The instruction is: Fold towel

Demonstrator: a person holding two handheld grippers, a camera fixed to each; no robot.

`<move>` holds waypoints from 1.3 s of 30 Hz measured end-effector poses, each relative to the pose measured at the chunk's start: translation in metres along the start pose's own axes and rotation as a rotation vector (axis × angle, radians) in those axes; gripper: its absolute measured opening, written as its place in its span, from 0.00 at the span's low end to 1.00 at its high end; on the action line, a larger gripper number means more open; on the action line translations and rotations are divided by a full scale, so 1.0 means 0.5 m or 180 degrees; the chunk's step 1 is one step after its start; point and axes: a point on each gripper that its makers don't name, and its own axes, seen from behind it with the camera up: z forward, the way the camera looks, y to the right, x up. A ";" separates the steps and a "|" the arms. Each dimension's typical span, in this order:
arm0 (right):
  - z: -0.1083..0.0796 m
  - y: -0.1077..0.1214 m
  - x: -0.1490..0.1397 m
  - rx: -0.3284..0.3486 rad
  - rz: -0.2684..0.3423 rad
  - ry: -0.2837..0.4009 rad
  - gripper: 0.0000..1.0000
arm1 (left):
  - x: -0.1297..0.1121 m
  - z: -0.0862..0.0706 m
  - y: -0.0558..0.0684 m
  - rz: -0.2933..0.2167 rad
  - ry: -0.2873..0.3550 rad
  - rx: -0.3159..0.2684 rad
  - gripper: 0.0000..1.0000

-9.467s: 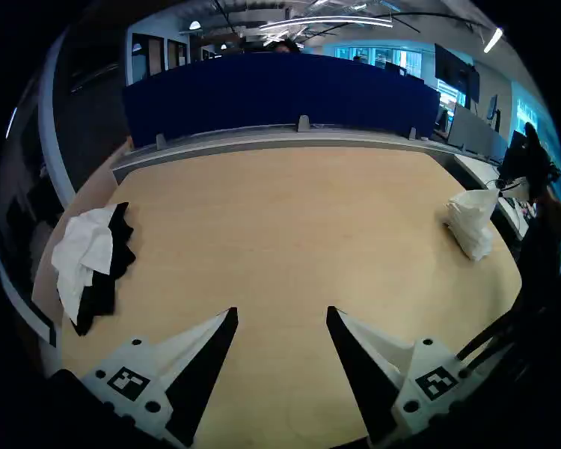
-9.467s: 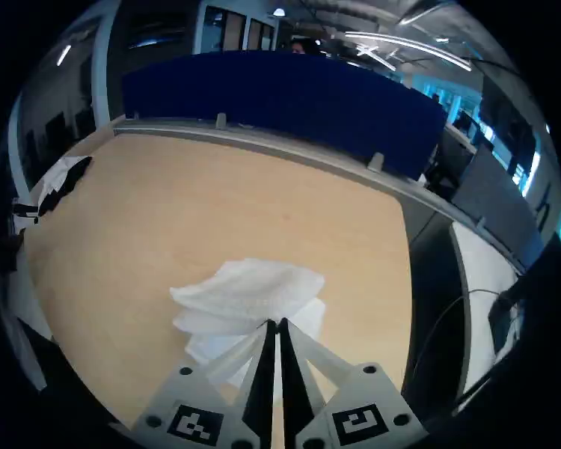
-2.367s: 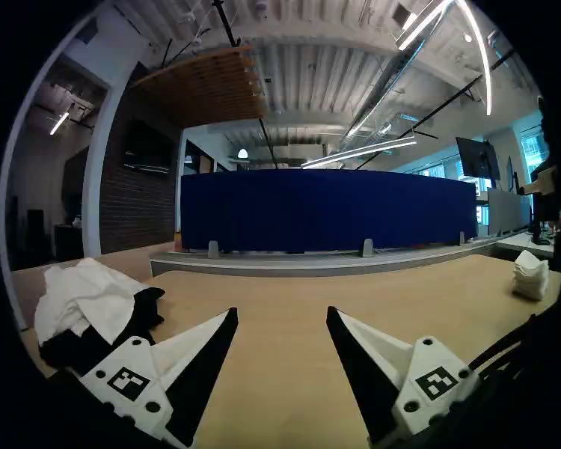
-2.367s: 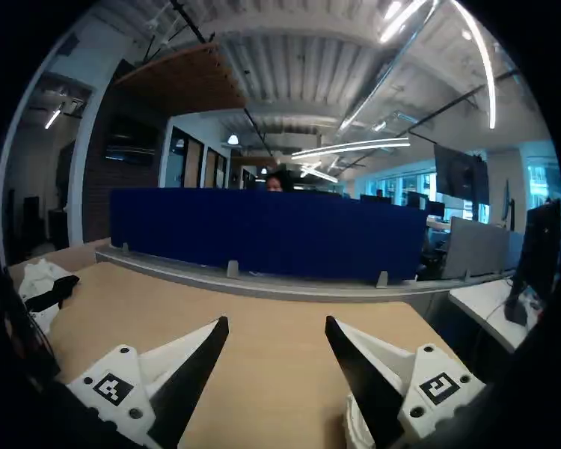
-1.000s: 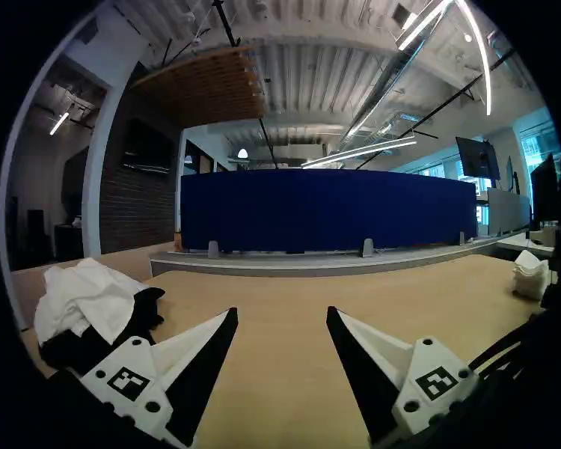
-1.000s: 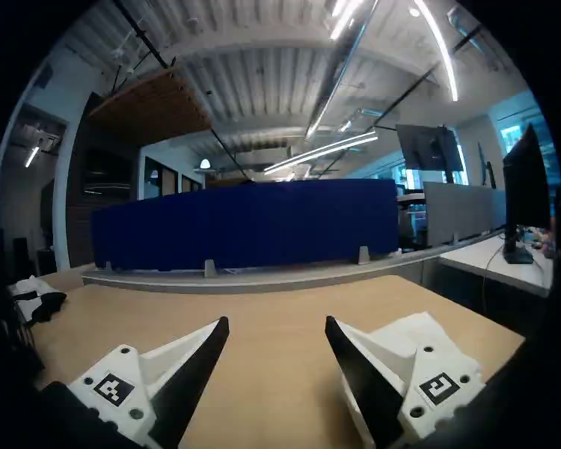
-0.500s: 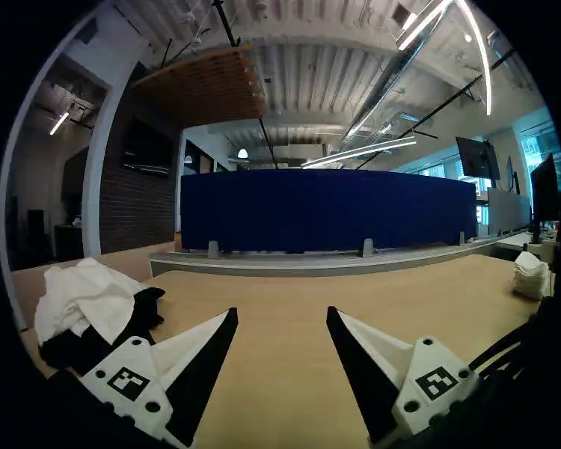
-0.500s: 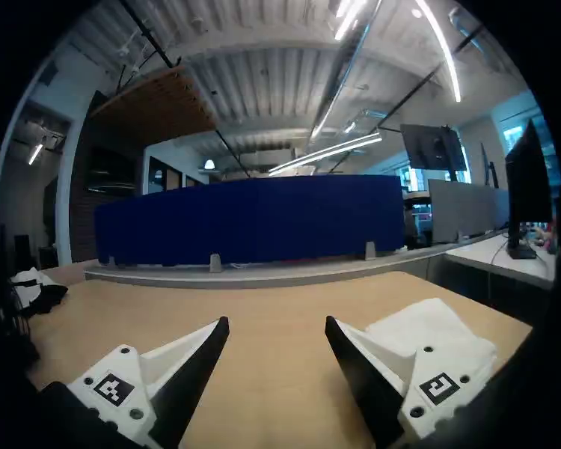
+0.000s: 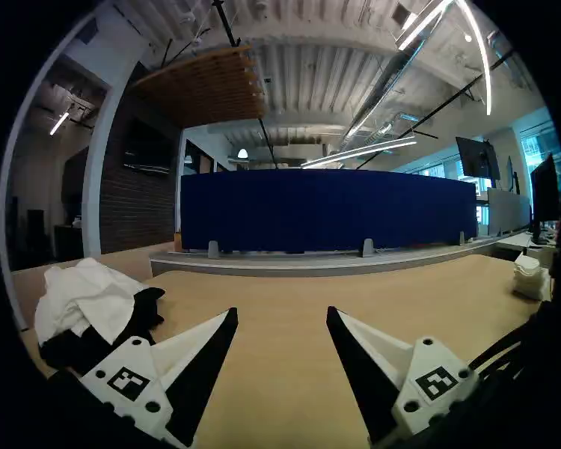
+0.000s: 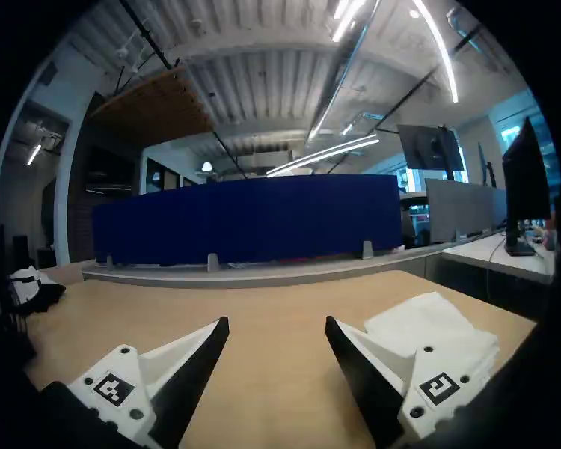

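Note:
A folded white towel stack [image 10: 430, 320] lies on the wooden table [image 10: 273, 314] just beyond my right gripper's right finger; the same stack [image 9: 532, 276] sits at the far right in the left gripper view. My right gripper [image 10: 277, 329] is open and holds nothing, resting low near the tabletop. My left gripper [image 9: 280, 318] is also open and empty, low over the table. A heap of white and black cloths [image 9: 93, 307] lies at the left beside its left finger, and appears small as the cloth heap [image 10: 30, 290] at the left edge in the right gripper view.
A blue partition [image 9: 318, 211] on a grey rail [image 9: 295, 262] runs along the table's far edge. Monitors [image 10: 523, 187] stand on a neighbouring desk [image 10: 505, 262] to the right. Bare wood stretches between the grippers and the partition.
The right gripper view has shifted slightly, so the folded towel stack shows more fully beside its right finger. The left gripper has stayed still.

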 end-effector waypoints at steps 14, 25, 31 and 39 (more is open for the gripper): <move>-0.007 -0.007 0.002 -0.0011 -0.0157 0.0035 1.00 | 0.001 0.003 0.001 0.0000 0.0000 0.0000 0.88; -0.006 -0.006 -0.008 -0.0045 -0.0199 0.0035 1.00 | 0.001 0.002 0.002 -0.0001 0.0000 0.0000 0.88; -0.007 -0.005 -0.007 -0.0043 -0.0201 0.0030 1.00 | 0.001 0.002 0.001 0.0000 0.0000 0.0000 0.88; -0.008 -0.006 -0.006 -0.0043 -0.0202 0.0029 1.00 | 0.000 0.001 0.002 0.0001 0.0000 0.0000 0.88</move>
